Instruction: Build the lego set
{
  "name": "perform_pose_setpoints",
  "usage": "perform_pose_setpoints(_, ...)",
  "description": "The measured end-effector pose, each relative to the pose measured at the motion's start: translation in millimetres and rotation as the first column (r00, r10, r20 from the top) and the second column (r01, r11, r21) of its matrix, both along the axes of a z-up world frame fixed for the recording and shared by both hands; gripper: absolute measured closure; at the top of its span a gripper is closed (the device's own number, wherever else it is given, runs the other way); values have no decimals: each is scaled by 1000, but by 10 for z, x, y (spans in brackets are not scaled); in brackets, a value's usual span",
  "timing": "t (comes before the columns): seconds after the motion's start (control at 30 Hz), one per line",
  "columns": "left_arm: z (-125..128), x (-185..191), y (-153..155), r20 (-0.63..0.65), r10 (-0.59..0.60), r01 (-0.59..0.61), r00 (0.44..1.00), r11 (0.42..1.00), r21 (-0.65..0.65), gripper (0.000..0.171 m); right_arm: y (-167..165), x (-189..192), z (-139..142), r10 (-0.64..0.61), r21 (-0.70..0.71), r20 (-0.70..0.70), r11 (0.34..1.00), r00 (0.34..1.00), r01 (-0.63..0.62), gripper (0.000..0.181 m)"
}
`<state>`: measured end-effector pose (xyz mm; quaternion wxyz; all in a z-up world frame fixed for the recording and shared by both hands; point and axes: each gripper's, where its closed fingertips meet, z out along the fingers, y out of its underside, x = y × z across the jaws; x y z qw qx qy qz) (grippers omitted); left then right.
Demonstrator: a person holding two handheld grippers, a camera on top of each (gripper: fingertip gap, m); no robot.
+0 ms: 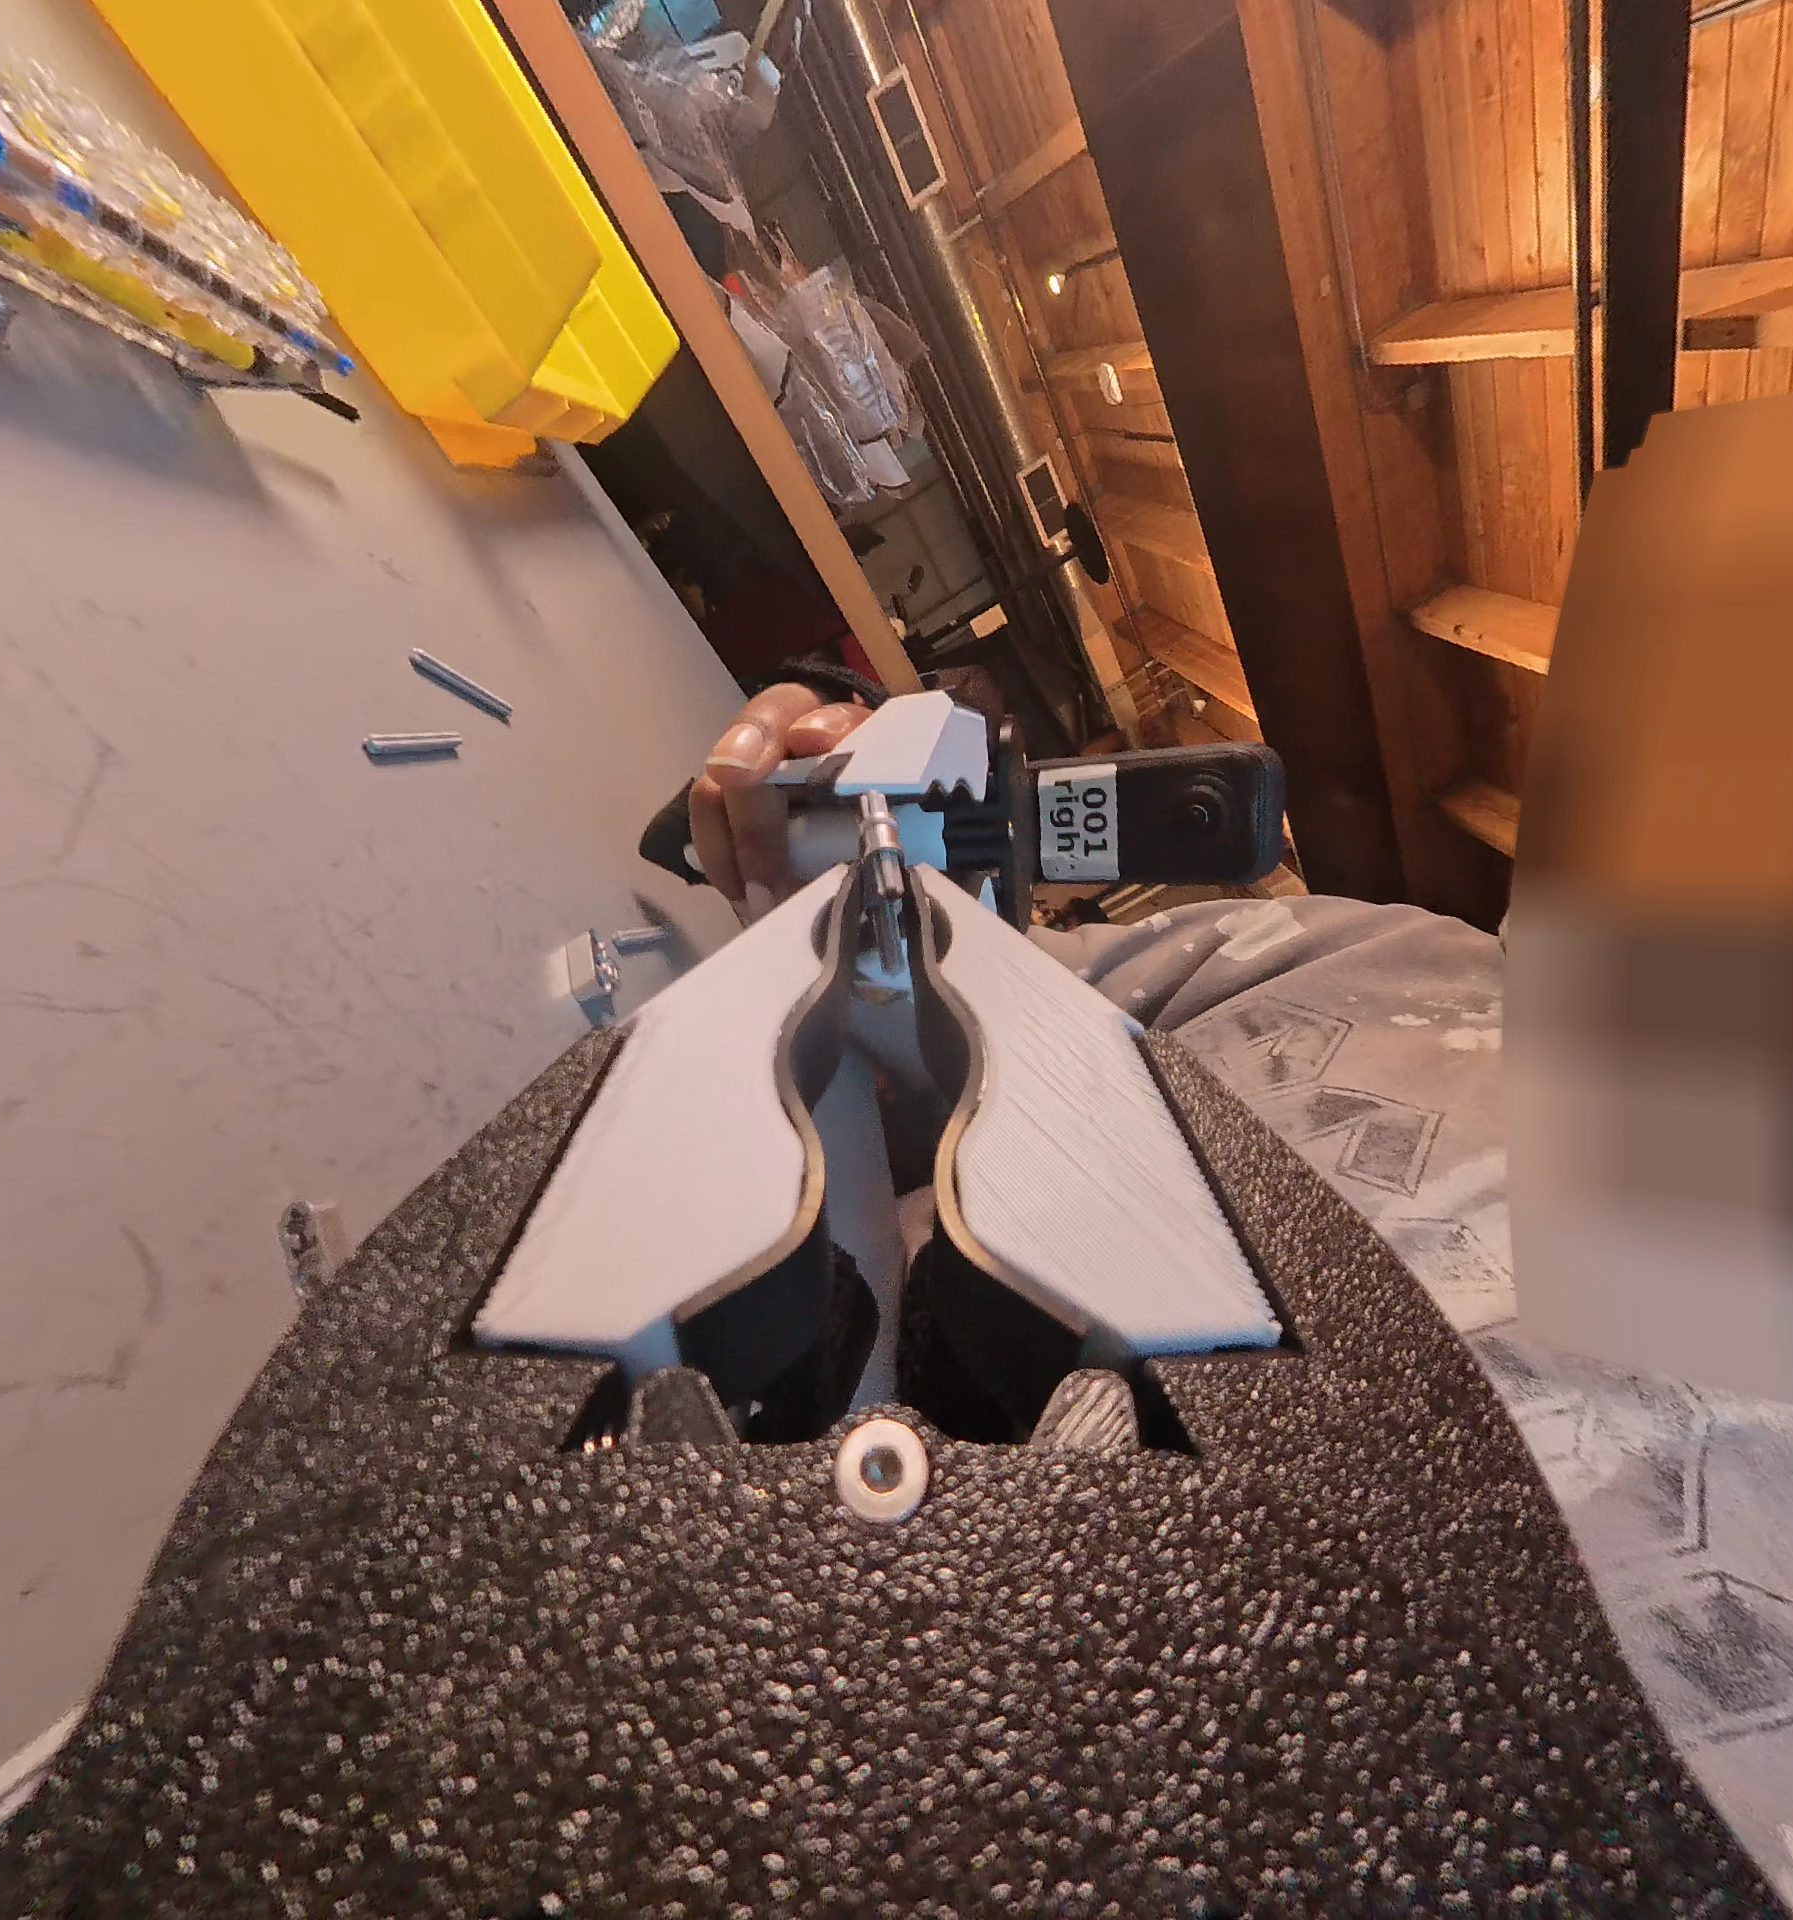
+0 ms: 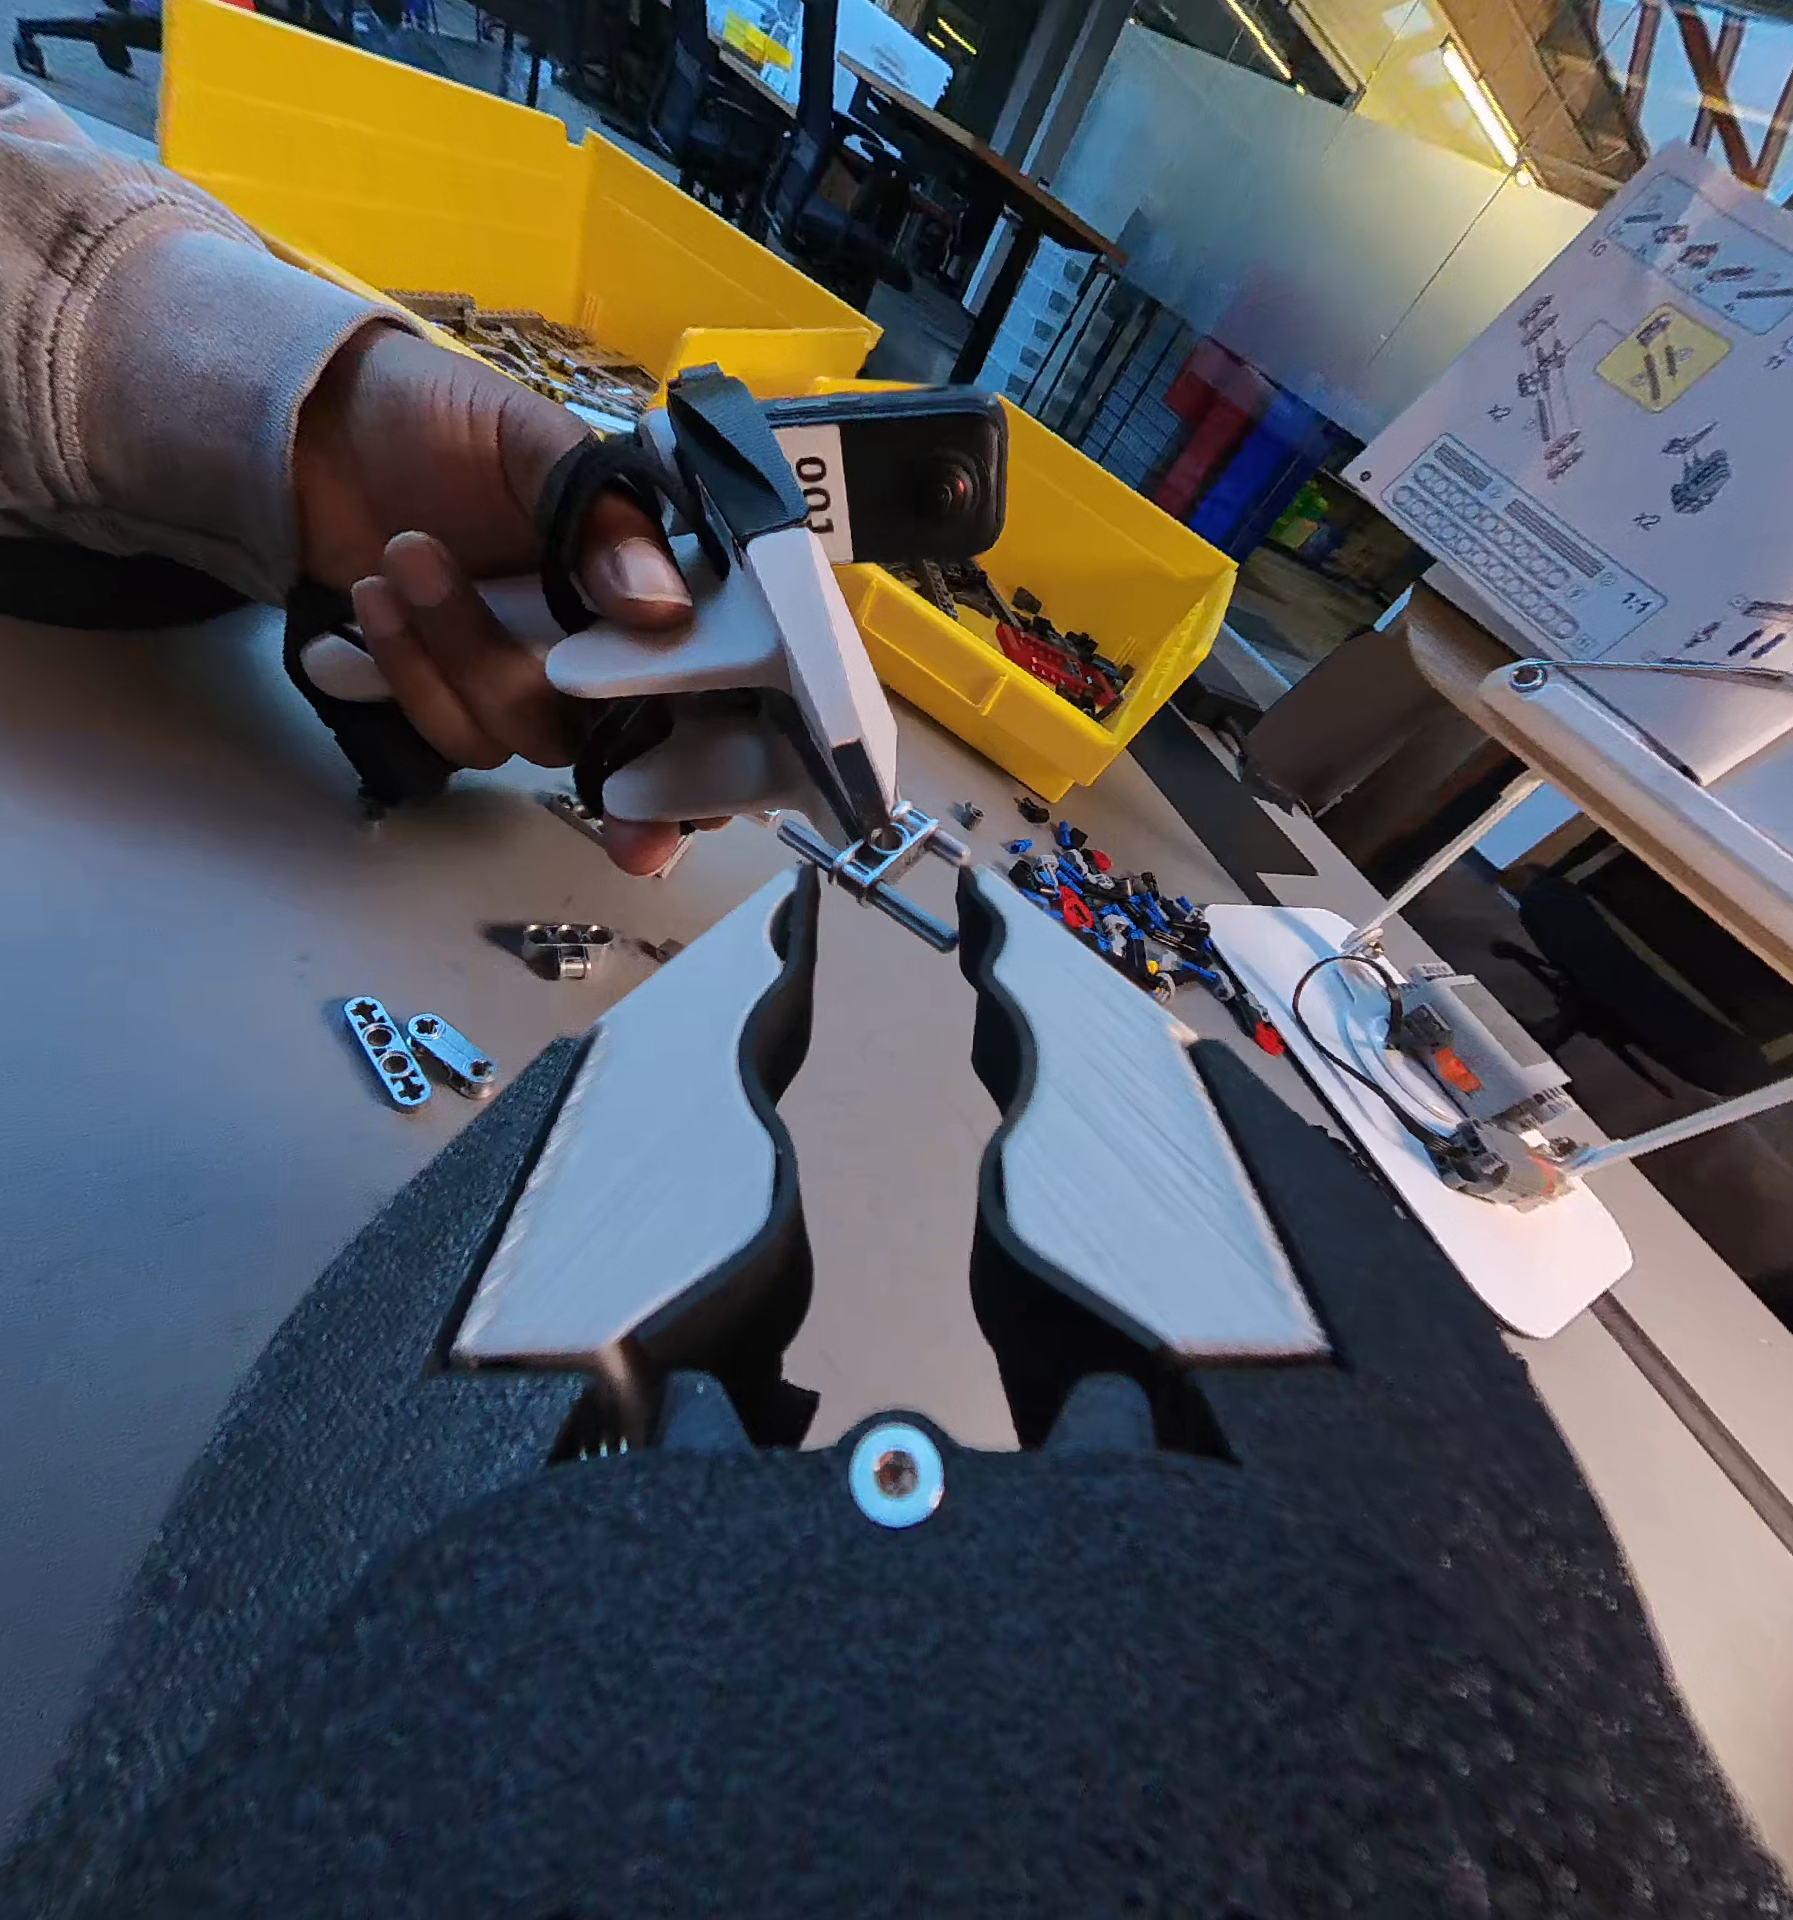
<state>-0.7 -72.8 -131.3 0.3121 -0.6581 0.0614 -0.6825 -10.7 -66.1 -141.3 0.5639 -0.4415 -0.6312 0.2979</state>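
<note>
- Left tool: its pale ribbed fingers are closed at the tips on a small grey connector with a thin metal-grey axle through it. The right wrist view shows the same hold from the far side, with the axle piece lifted clear of the surface.
- Right tool: fingers parted, nothing between them. Its tips sit just beside the lower end of the axle; I cannot tell whether they touch it.
- In the left wrist view the right tool appears beyond the axle's far end, held by a hand; contact cannot be told there either.
- The hand on the left tool comes out of a grey-brown sleeve.
- Surface, pale grey and scuffed: two flat grey beams with holes lie side by side near the right tool's left finger; a short thicker grey beam with three holes lies just beyond them.
- A scatter of small blue, black and red pins lies to the right of the tools, next to a white plate carrying a grey motor block with a black cable.
- Two yellow plastic bins stand toward the far edge; the nearer one holds dark and red parts.
- A printed instruction sheet on a stand rises at the right edge.
- Left wrist view also shows two loose grey axles on the surface.
</note>
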Motion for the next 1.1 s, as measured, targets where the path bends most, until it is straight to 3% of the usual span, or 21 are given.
perform_pose_setpoints(0.23, 81, -73, 49, 54, 56, -57, 997, 998, 13, 166, 80, 39, 93, -36, -34, -43, 999, 998, 34, 145)
perform_pose_setpoints(0.47, 96, -122, 87, 87, 89, -91, 992, 996, 22, 166, 68, 62, 112, -31, -82, -51, 996, 998, 27, 161)
perform_pose_setpoints(0.6, 65, -71, 60, -14, 88, -86, 996, 991, 105, 165, 28, 66, 108, 25, -185, -56, 982, 998, -35, 161)
perform_pose_setpoints(0.7, 177, -52, 26, -24, 103, -96, 994, 974, 206, 166, -19, 86, 88, 107, -386, -57, 915, 993, -121, 160)
perform_pose_setpoints(0.8, 260, -70, 37, 5, 145, -141, 989, 952, 270, 166, -47, 91, 207, 138, -553, -142, 810, 980, -195, 160)
perform_pose_setpoints(0.93, 323, -44, 38, 36, 167, -170, 985, 933, 316, 166, -34, 80, 337, 130, -651, -222, 718, 966, -246, 169)
perform_pose_setpoints(1.1, 275, -4, 38, -5, 159, -149, 987, 936, 318, 169, 10, 128, 359, 125, -699, -242, 666, 962, -262, 180)
